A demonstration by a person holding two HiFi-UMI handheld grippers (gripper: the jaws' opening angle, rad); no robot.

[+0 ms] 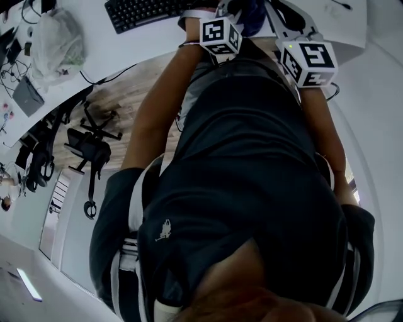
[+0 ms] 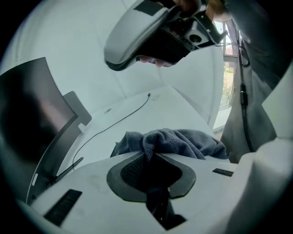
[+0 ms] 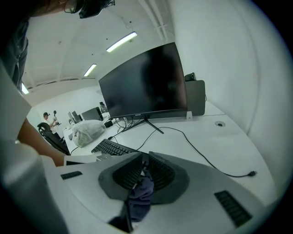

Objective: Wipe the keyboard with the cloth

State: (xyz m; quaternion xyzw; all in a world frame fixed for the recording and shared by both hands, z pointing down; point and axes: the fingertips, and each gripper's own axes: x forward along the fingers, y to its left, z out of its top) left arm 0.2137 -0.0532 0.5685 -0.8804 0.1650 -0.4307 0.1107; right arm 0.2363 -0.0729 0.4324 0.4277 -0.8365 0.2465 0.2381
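Left gripper point(image 2: 153, 161) and right gripper point(image 3: 143, 168) each clamp the cloth point(image 2: 183, 141). Keyboard point(image 1: 143, 11) lies by the desk's point(image 3: 219, 142) near edge, long axis along it, left of both grippers; left gripper is nearer.

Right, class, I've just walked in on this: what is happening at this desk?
A person holds a gripper in each hand above a white desk. The left gripper is shut on a grey-blue cloth, and the right gripper pinches another fold, seemingly of the same cloth. The black keyboard lies on the desk before the monitor, off to one side; the cloth is not on it.
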